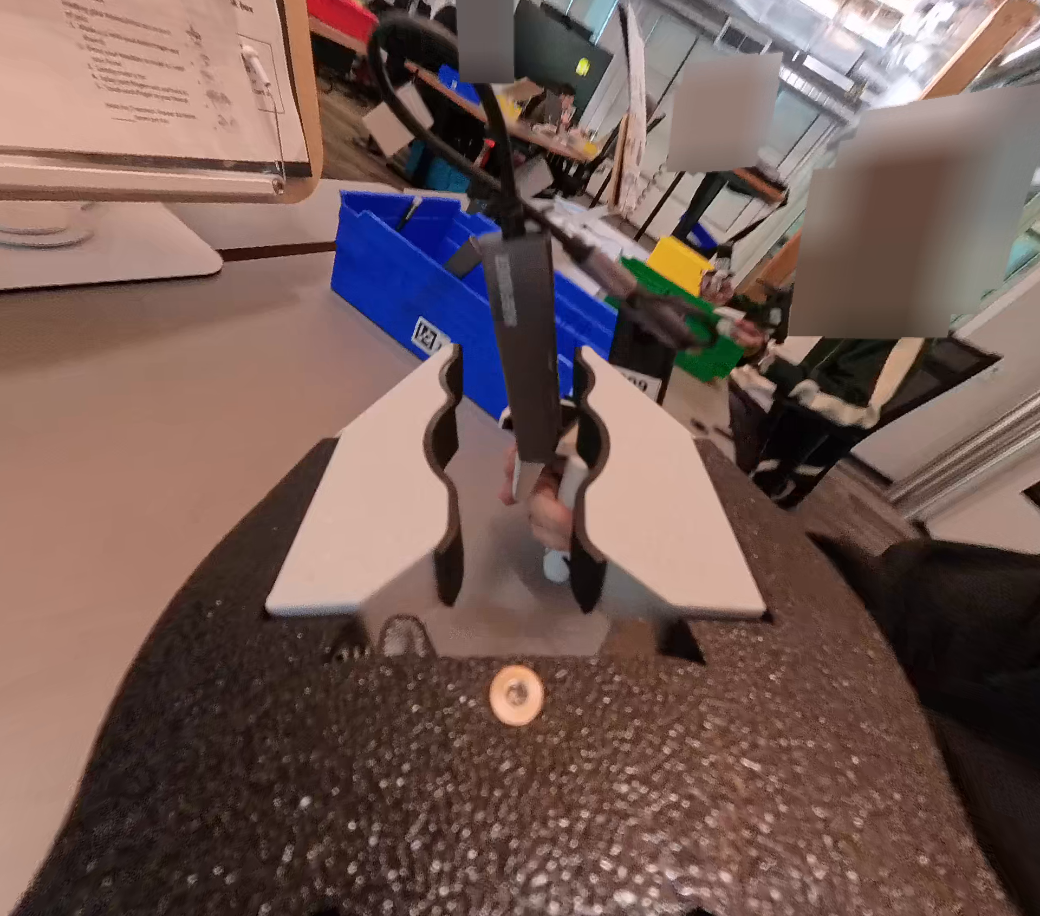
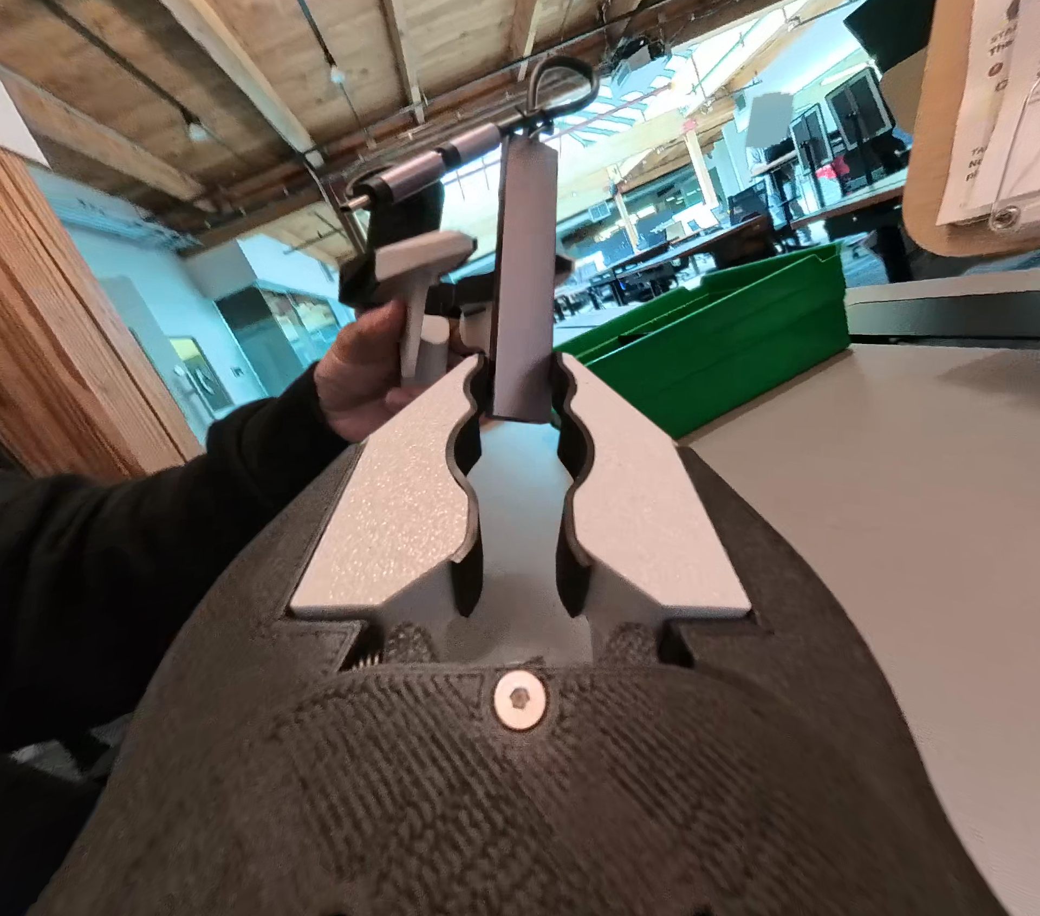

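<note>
Grey metal hub (image 2: 520, 281), likely light, stiff, slick; clenched endwise in right jaws; left jaws released.

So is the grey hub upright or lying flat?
Upright: the grey hub stands on end, clamped in the right gripper, cable looped on top.

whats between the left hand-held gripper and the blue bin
A dark grey bar-shaped device with a black cable on top stands upright at the left hand-held gripper fingertips, before the blue bin. The left wrist view shows it.
</note>
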Available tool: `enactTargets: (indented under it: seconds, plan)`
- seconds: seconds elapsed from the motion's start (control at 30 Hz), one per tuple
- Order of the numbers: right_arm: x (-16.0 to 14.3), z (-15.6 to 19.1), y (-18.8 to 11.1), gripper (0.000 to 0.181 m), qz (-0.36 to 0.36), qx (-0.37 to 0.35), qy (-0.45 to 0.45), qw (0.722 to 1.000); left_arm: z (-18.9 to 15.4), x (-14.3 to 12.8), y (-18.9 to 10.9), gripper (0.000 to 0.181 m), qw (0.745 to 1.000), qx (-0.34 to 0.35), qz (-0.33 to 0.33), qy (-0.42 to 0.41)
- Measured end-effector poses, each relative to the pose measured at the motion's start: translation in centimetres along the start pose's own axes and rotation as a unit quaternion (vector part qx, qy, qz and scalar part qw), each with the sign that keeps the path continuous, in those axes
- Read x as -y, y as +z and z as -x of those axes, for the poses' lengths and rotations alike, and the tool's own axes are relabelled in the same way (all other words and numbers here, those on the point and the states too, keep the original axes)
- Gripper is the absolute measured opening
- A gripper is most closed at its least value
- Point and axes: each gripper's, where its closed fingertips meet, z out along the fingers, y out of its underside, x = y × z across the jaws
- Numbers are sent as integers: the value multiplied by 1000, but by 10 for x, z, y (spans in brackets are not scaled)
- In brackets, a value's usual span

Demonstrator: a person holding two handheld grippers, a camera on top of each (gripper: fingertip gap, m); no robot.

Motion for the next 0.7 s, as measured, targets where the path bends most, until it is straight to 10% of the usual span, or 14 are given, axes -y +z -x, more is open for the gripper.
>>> enactTargets:
  seconds: [0.47,0.7]
  plan:
    - [-19,-12,2,35,26,-11,14,1000,9,-37,18,20,976,95,126,149]
    - [11,-19,-22,85,19,-8,4,1000,40,-24,-17,21,871,237,240,357]
